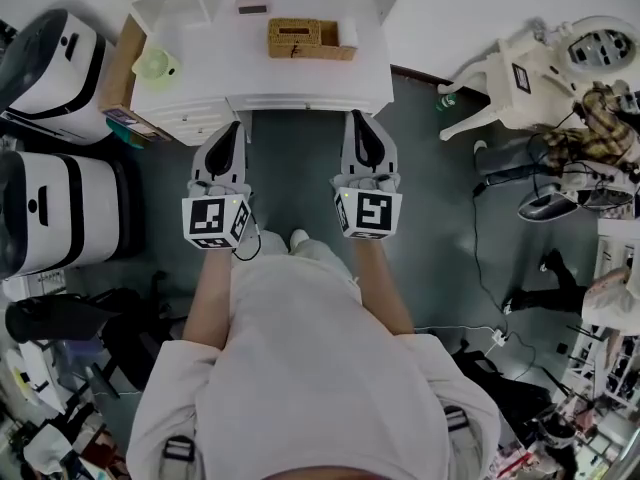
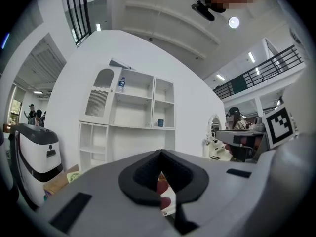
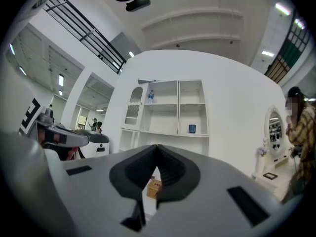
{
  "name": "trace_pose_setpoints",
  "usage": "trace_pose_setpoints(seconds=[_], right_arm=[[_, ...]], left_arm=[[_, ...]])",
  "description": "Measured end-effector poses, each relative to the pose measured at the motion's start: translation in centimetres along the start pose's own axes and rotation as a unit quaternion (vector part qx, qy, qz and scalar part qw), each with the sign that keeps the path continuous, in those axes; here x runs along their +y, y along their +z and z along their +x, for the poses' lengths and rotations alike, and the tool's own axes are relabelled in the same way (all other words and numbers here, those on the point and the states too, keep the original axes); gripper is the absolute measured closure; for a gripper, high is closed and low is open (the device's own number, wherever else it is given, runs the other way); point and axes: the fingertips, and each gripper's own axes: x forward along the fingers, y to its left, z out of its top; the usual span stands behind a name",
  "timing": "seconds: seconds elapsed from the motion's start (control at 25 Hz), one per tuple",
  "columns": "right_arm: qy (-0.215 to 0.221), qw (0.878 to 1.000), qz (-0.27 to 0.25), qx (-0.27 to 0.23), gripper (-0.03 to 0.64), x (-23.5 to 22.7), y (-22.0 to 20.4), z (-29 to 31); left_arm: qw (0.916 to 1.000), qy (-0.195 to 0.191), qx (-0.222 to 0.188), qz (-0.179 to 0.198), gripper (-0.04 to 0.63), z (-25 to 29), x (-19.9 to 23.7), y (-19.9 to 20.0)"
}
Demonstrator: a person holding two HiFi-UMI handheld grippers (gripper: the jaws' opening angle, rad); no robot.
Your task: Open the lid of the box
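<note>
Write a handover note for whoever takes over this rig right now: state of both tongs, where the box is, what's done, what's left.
Left tongs: shut, empty, held at the front edge of the white desk.
Right tongs: shut, empty, level with the other pair.
Woven brown wicker box: sits toward the back of the desk, ahead of both tongs and touched by neither.
Done: nothing yet; the lid looks still down.
Left: reach forward, open one pair of tongs, take the lid and lift it open.
</note>
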Motion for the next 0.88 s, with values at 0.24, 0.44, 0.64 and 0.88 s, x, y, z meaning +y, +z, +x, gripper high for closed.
trace_pose_setpoints(seconds=[0.24, 0.44, 0.64, 0.88], right_arm=[[0.018, 1.000, 0.005, 0.020, 0.620, 0.1, -2.9, 3.0], [0.019, 0.999, 0.005, 0.029, 0.620, 0.5, -4.8, 7.8], [0.008, 0.999, -0.012, 0.038, 0.620, 1.1, -7.2, 14.9], [-0.028, 0.998, -0.022, 0.054, 0.620, 0.7, -9.3, 23.5]], left_arm=[[0.9997, 0.022, -0.002, 0.009, 0.598, 2.1, 1.8, -0.4], [0.9995, 0.030, -0.003, 0.012, 0.598, 5.4, 5.1, -1.1], [0.9998, 0.017, -0.007, -0.002, 0.598, 11.4, 10.0, -1.9], [0.9994, -0.030, -0.014, -0.008, 0.598, 20.2, 16.0, -1.2]])
